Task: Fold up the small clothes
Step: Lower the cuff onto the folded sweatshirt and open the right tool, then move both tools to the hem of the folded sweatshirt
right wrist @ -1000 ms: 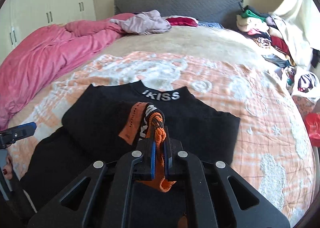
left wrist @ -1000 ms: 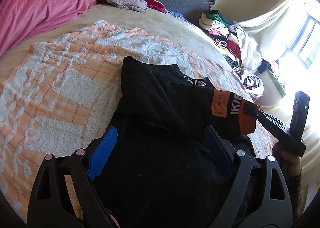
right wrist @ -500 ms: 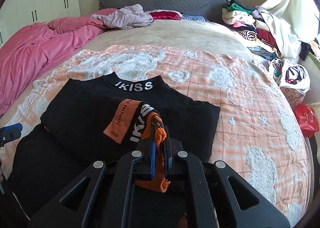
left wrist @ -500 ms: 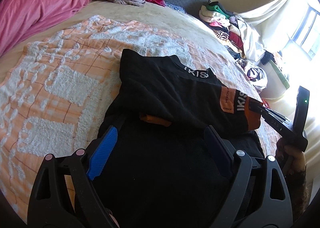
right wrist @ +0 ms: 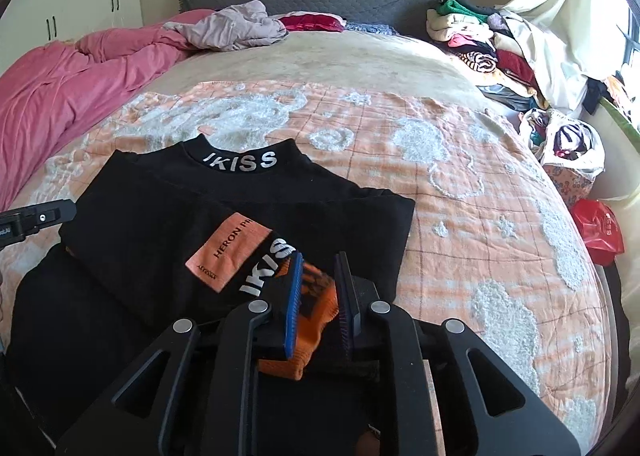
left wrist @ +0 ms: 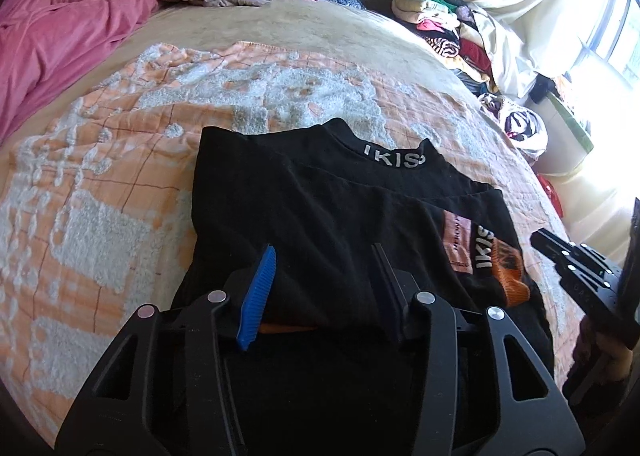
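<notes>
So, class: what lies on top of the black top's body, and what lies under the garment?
Its sleeve is folded across the black top, orange cuff between the right gripper fingers. Underneath shows the orange-and-white blanket; the part beneath the garment is covered.

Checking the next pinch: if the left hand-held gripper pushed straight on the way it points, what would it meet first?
Probably the folded black top: the left hand-held gripper, jaws just closing, points down into it.

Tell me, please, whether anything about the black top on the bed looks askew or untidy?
Mostly tidy: the black top lies flat, collar straight. Its orange cuff is bunched between the right gripper's just-opening jaws, not yet laid flat.
</notes>
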The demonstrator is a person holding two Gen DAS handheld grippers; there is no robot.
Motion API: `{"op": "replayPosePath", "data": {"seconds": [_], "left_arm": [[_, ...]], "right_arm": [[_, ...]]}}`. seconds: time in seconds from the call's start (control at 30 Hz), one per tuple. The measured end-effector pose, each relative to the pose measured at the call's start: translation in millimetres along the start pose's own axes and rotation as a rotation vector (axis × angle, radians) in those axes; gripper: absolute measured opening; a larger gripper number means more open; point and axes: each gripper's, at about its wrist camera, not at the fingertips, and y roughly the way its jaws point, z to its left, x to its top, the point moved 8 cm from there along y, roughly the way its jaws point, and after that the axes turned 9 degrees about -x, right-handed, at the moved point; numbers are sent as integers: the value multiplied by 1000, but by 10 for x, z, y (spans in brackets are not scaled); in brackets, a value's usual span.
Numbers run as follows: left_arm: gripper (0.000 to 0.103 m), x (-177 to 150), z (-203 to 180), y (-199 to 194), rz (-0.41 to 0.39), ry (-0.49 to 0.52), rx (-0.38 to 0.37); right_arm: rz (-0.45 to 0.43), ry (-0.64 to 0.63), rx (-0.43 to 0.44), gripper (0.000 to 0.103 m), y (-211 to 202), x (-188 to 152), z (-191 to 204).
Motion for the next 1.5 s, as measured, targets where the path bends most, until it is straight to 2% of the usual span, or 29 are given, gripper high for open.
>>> {"op": "replayPosePath", "data": {"seconds": [0.07, 0.2, 0.33, 0.43, 0.47, 0.57, 0.7, 0.93, 1.1, 1.37, 1.4, 1.5], "left_arm": [[40, -3, 61, 126, 37, 13, 32], [39, -164, 260, 305, 120, 17, 86], [38, -262, 327, 291, 106, 19, 65], [37, -270, 332, 273, 101, 16, 55], [37, -271, 331, 274, 100, 19, 55], [37, -279, 327, 275, 100, 25, 53], [37, -297, 325, 263, 101, 26, 44], [37, -321, 330, 229, 90, 17, 33], [37, -330, 338, 201, 79, 1, 23], [37, -337, 288, 147, 73, -10, 34], [38, -335, 284, 141, 73, -11, 34], [45, -322, 260, 112, 74, -23, 20]], "right_arm": [[-11, 9, 11, 23, -25, 11, 1], [-21, -15, 65, 24, -62, -7, 195], [-11, -49, 140, 30, -84, -42, 495], [4, -75, 164, 38, -38, -110, 666], [29, -81, 163, 43, 16, -163, 709], [171, -111, 98, 44, 295, -432, 703], [198, -48, 118, 47, 293, -532, 583], [181, -40, 118, 49, 238, -550, 580], [172, -3, 161, 64, 155, -494, 536], [144, 26, 161, 75, 71, -414, 509], [138, 30, 158, 80, 54, -408, 487], [117, 41, 161, 83, 11, -364, 468]]}}
